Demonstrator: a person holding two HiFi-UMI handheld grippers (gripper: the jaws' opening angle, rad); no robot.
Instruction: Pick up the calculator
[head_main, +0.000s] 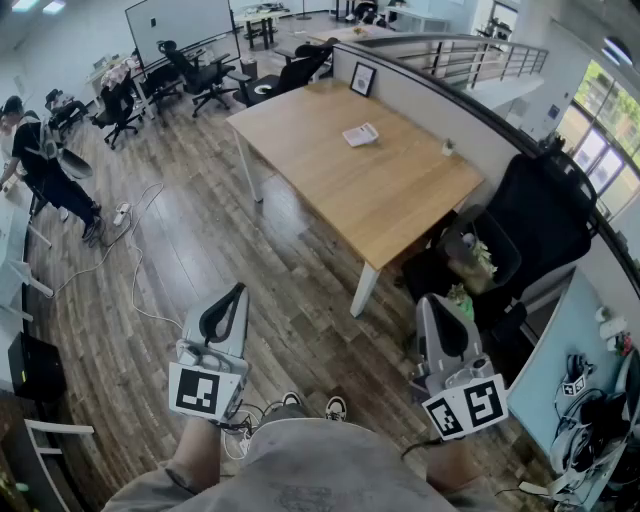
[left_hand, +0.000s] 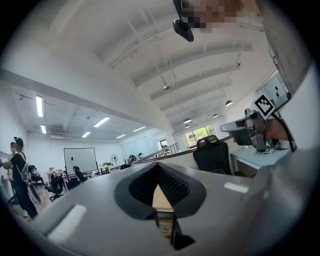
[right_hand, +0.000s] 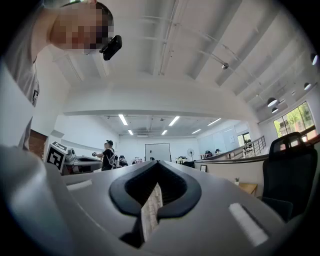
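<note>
The calculator (head_main: 361, 134), a flat pale slab, lies on the far part of the wooden table (head_main: 340, 190), well beyond both grippers. My left gripper (head_main: 238, 292) hangs low at the left over the wood floor, close to my body, its jaws shut with nothing between them. My right gripper (head_main: 430, 302) is held at the lower right near the table's front corner, likewise shut and empty. Both point roughly level. In the left gripper view the left gripper (left_hand: 157, 167) shows its jaws meeting at the tip, and the right gripper (right_hand: 159, 165) looks the same in its own view.
A framed picture (head_main: 363, 78) and a small object (head_main: 447, 147) stand by the grey partition (head_main: 440, 100). A black office chair (head_main: 545, 220) and a pale desk (head_main: 560, 370) crowd the right. Cables (head_main: 130, 270) trail over the floor; a person (head_main: 40, 165) stands far left.
</note>
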